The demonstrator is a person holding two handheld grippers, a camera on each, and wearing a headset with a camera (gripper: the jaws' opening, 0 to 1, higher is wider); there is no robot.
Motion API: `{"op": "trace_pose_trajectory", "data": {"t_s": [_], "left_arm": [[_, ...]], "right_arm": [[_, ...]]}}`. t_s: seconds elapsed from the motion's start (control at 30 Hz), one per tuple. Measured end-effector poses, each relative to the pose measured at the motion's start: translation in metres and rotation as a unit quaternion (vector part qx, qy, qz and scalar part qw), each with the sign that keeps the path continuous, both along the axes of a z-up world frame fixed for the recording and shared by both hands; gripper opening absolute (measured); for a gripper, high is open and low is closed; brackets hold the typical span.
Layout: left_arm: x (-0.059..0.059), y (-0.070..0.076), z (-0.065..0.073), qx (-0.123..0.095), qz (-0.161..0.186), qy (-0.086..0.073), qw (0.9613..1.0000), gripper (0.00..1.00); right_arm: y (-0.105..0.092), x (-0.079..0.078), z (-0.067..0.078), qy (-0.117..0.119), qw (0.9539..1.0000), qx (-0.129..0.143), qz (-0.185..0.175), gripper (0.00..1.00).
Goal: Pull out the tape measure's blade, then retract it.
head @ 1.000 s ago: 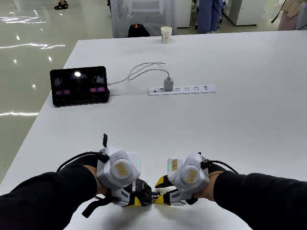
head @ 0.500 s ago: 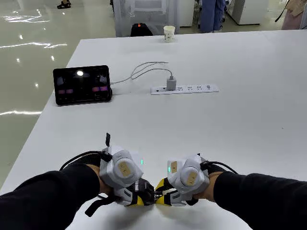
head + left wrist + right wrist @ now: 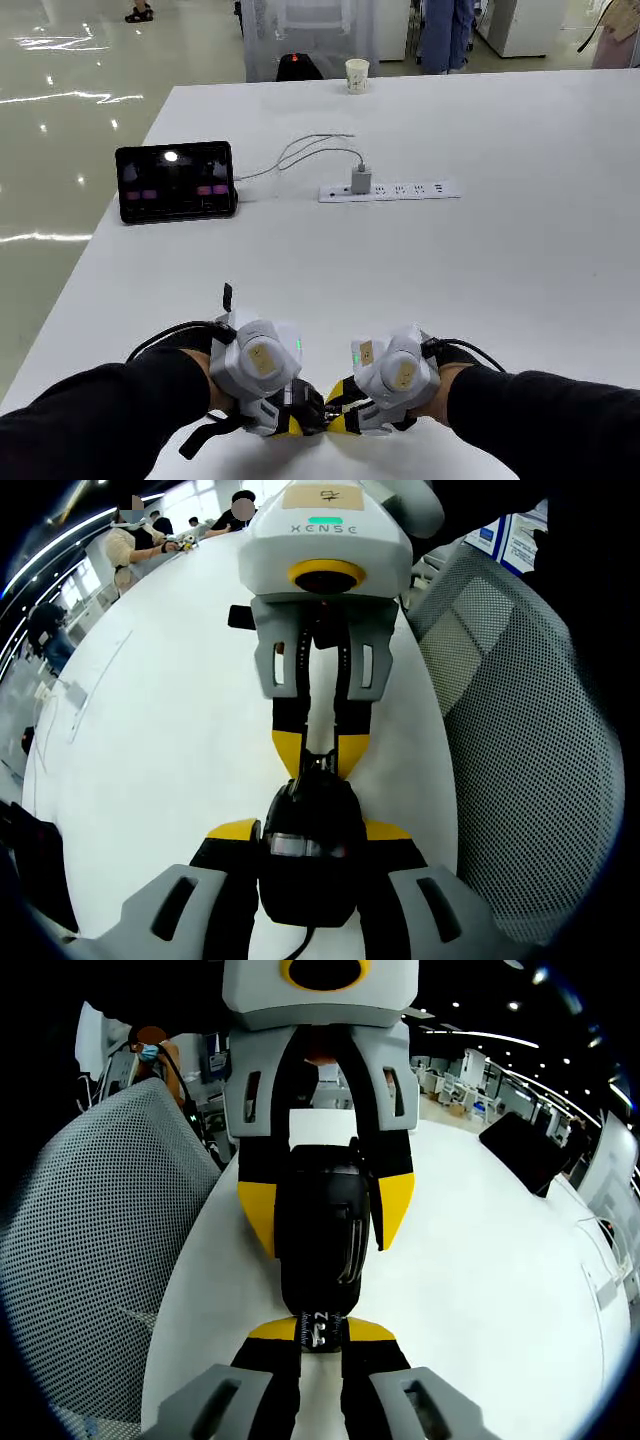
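The black tape measure (image 3: 305, 870) is held low over the tabletop's (image 3: 500, 260) near edge, its case clamped in the left gripper (image 3: 310, 832). Its blade (image 3: 320, 1324) is barely out, the tip pinched by the right gripper (image 3: 322, 1336), nose to nose with the left. The blade's axis runs straight between them, so any pull goes rightward.

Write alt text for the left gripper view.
The left hand-held gripper clamps a black tape measure over a white table, while the right hand-held gripper, facing it from the top of the view, pinches the blade close to the case. A grey mesh chair stands at the right.
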State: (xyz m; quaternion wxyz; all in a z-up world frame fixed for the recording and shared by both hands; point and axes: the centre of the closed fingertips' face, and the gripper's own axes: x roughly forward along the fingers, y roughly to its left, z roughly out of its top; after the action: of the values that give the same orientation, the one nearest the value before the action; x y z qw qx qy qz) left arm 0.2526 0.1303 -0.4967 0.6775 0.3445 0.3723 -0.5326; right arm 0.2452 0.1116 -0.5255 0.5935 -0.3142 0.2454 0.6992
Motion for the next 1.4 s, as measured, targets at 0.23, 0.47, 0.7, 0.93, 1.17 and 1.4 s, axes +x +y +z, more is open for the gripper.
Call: {"op": "trace_pose_trajectory", "data": {"t_s": [0.23,0.47,0.7,0.93,1.17,1.4], "left_arm": [[0.000,0.000,0.000,0.000,0.001,0.002,1.0000,0.32],[0.000,0.000,0.000,0.001,0.003,0.001,1.0000,0.32],[0.000,0.000,0.001,-0.001,0.004,0.002,1.0000,0.32],[0.000,0.000,0.001,-0.004,0.005,0.001,1.0000,0.32],[0.000,0.000,0.001,-0.004,0.006,0.001,1.0000,0.32],[0.001,0.000,0.001,-0.004,0.007,0.001,1.0000,0.32]], "right_arm": [[-0.002,-0.001,0.001,0.011,0.9999,-0.003,-0.010,0.11],[-0.003,0.000,0.000,0.014,0.9998,-0.004,-0.015,0.11],[-0.004,0.000,0.000,0.012,0.9998,-0.006,-0.016,0.11],[-0.011,0.002,0.000,0.019,0.9997,-0.009,-0.016,0.11],[-0.016,0.003,0.001,0.019,0.9996,-0.011,-0.018,0.11],[-0.021,0.004,0.001,0.018,0.9996,-0.013,-0.020,0.11]]}}
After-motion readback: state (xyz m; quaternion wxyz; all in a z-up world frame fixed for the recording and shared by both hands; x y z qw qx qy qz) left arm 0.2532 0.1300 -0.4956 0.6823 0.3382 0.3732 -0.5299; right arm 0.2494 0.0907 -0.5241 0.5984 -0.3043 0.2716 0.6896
